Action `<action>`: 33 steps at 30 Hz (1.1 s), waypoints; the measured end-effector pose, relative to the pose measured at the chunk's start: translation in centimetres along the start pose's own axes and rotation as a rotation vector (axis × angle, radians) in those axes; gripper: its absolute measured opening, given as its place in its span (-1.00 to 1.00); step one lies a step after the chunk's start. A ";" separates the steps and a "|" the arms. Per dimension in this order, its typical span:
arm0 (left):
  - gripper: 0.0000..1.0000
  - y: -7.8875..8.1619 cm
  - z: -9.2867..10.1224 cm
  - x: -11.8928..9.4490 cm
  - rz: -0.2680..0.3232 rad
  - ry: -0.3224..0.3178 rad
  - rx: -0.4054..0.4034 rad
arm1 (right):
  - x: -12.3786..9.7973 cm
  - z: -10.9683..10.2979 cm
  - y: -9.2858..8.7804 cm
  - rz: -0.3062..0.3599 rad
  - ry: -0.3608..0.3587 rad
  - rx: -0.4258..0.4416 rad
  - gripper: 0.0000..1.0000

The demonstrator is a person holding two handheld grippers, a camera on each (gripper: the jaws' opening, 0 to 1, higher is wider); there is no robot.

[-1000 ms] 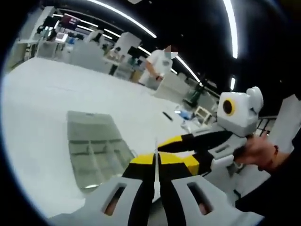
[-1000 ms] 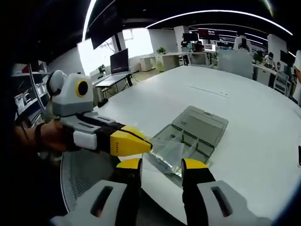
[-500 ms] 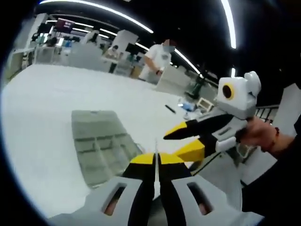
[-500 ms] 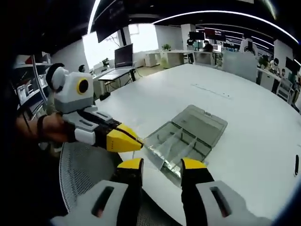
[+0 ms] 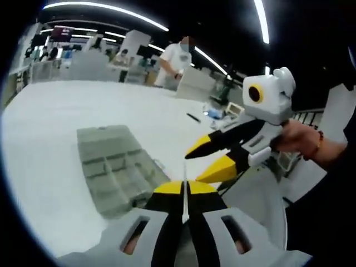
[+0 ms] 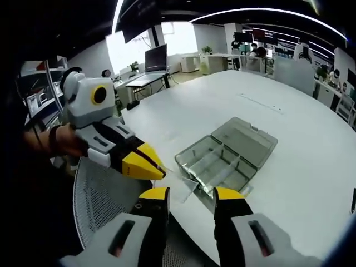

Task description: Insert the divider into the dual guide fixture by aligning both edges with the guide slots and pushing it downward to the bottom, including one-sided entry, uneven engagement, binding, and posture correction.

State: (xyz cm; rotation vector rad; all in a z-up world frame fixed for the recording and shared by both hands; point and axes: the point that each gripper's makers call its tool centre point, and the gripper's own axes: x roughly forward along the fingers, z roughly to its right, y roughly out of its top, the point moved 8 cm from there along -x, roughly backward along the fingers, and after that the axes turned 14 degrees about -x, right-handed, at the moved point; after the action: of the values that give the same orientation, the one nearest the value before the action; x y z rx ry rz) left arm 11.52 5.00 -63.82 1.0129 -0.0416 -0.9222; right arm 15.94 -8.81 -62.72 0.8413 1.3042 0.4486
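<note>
Divider (image 6: pixel 186 188) — a thin clear plastic plate — is clamped in the left gripper (image 6: pixel 158 173), whose yellow jaws are closed flat on it. In the left gripper view the plate shows edge-on as a pale sliver (image 5: pixel 184 192) standing between the closed tips of the left gripper (image 5: pixel 184 188). In the right gripper view it projects from those tips as a faint transparent sheet, held off the table (image 6: pixel 311 167) and short of the fixture.

Right gripper (image 6: pixel 191 194) holds nothing; its jaws stand moderately apart, and in the left gripper view the right gripper (image 5: pixel 192 166) is seen with tips parted, just beside the left gripper's tips.

Fixture (image 6: pixel 225 156) is a clear compartmented box with its lid laid open, resting on the white table near the edge. In the left gripper view the fixture (image 5: pixel 114 167) lies ahead and to the left of the jaws.

Governing relation: the divider sits forward of the box's near corner and above it, apart from it, with no edge in a slot. The box's long axis runs away from the grippers along the line of tray and lid; the divider's free edge points roughly toward the near end. The left gripper is the nearer and the loaded one. Judgement: insertion not begun; the plate must travel forward over the tray, then be squared to the slot pair before descent. Slot positions cannot be made out.

A person (image 5: pixel 175 58) stands beyond the table.
</note>
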 end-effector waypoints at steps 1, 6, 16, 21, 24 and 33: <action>-1.00 -0.1 0.0 0.0 -0.008 -0.001 0.003 | 0.0 -0.1 -0.1 -0.007 0.010 -0.002 -0.45; -1.00 -0.6 0.3 -0.1 -0.034 0.001 0.037 | 0.0 -0.3 -0.1 -0.020 0.023 -0.059 -0.46; -1.00 -1.6 0.9 0.1 -0.108 -0.042 0.088 | 0.2 -1.1 -0.3 -0.032 0.087 -0.101 -0.53; -1.00 -1.6 1.0 0.0 -0.118 -0.053 0.104 | 0.2 -1.3 -0.4 -0.041 0.109 -0.119 -0.57; -1.00 -1.6 1.1 -0.1 -0.129 -0.062 0.118 | 0.3 -1.5 -0.4 -0.041 0.140 -0.142 -0.58; -1.00 -1.5 1.2 -0.3 -0.136 -0.092 0.153 | 0.4 -2.4 -0.1 -0.050 0.251 -0.195 -0.71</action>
State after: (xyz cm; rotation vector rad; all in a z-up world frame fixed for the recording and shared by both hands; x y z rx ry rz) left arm 9.85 4.04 -64.11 1.1251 -0.1234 -1.1023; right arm 13.75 -7.90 -63.15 0.6015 1.4818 0.6459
